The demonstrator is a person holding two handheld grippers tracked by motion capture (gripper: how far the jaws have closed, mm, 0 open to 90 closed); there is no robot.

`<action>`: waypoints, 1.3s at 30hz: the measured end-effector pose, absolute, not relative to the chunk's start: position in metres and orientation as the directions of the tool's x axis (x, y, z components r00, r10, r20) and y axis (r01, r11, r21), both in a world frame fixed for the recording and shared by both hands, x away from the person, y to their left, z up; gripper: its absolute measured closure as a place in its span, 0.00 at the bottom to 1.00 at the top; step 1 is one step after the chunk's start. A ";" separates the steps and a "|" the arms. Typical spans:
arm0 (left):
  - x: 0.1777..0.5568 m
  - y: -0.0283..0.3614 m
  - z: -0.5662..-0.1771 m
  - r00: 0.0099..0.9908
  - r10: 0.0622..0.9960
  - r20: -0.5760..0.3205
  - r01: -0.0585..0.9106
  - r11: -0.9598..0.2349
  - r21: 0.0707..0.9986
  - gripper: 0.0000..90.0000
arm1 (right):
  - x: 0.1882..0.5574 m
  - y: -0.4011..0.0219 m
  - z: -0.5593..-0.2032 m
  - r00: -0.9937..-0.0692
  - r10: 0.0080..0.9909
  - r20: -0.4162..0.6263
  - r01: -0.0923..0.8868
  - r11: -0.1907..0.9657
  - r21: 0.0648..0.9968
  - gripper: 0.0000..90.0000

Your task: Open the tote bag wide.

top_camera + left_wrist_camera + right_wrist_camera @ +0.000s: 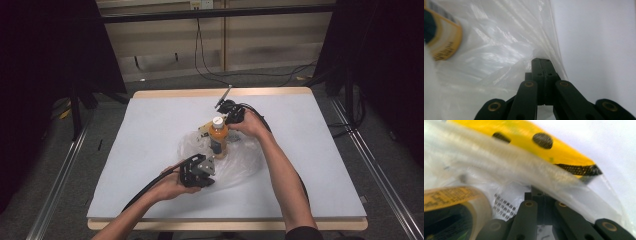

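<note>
Plastic bag (235,162), clear and crumpled, lies near the middle of the table (150,140), a little toward the near edge, pinched at both ends. The left gripper (210,165) has its jaws pressed together on the bag's near rim, film bunched at the tips in the left gripper view. The right gripper (231,120) is closed on the far rim; the right gripper view shows film and a yellow packet (529,140) just past its jaws. Between them an orange bottle (218,137) with a white cap stands upright in the bag. The step looks like holding the mouth wide around the bottle. Pull the two rims apart evenly and keep them low, lest the bottle tip.
</note>
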State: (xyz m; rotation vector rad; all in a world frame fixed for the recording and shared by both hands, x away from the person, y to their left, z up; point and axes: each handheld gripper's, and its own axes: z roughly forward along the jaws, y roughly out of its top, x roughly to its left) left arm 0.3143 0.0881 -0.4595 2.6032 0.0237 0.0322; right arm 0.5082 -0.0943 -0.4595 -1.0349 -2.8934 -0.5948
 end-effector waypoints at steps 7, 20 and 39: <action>0.295 0.092 -0.457 1.000 -0.030 -0.008 -0.022 -0.869 0.494 1.00 | 0.522 -0.095 -0.459 -0.765 0.636 0.103 0.627 0.699 0.343 1.00; 0.266 0.100 -0.456 0.998 -0.063 0.003 -0.057 -0.872 0.487 1.00 | 0.538 -0.094 -0.458 -0.759 0.651 0.001 0.617 0.719 0.320 1.00; 0.271 0.115 -0.458 0.995 -0.049 -0.083 0.004 -0.839 0.544 1.00 | 0.534 -0.094 -0.456 -0.737 0.675 -0.017 0.631 0.698 0.338 1.00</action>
